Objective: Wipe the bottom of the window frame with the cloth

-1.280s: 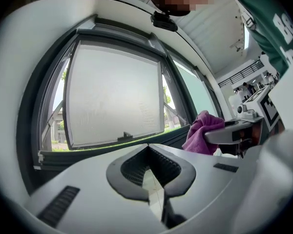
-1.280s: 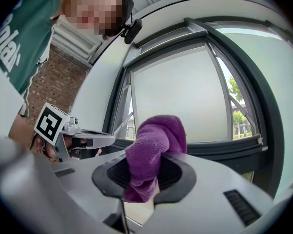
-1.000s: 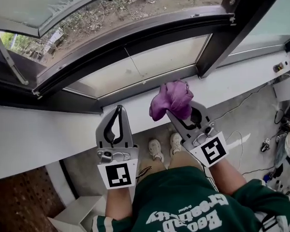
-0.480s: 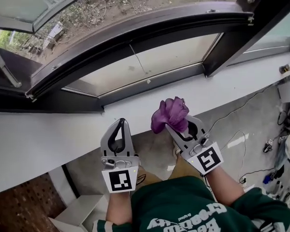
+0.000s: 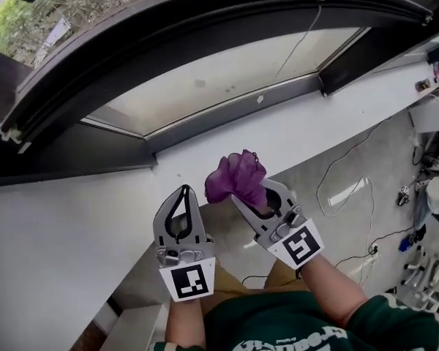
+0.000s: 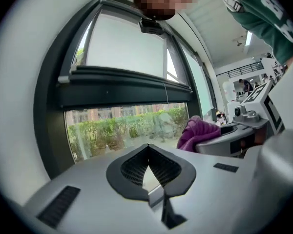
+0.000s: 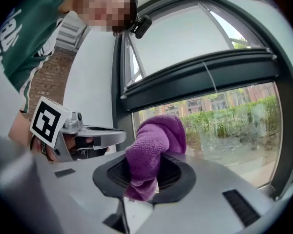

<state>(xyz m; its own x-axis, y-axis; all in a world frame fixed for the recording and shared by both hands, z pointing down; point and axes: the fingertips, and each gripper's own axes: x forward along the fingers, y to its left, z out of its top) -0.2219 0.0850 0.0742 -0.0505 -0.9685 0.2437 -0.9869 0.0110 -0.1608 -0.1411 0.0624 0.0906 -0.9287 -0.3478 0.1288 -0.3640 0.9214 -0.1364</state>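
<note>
My right gripper (image 5: 250, 194) is clenched on the purple cloth (image 5: 235, 177), its 2 jaws pinching a low fold while most of the fabric bunches up in a loose puff above the tips. The cloth sits over the near edge of the white sill (image 5: 88, 203), well short of the bottom rail of the window frame (image 5: 234, 115), which runs along the far side of the sill under the glass pane (image 5: 227, 72). My left gripper (image 5: 182, 194) hangs just to the left of the right one, its jaws closed tip to tip on nothing. The cloth looks like light, soft microfibre: it should fold flat under pressure and not slip from the pads, but it has no stiffness. I judge wiping has not begun, and the puff must be pressed down onto the rail, since only the free bulge above the jaws can touch it.
</note>
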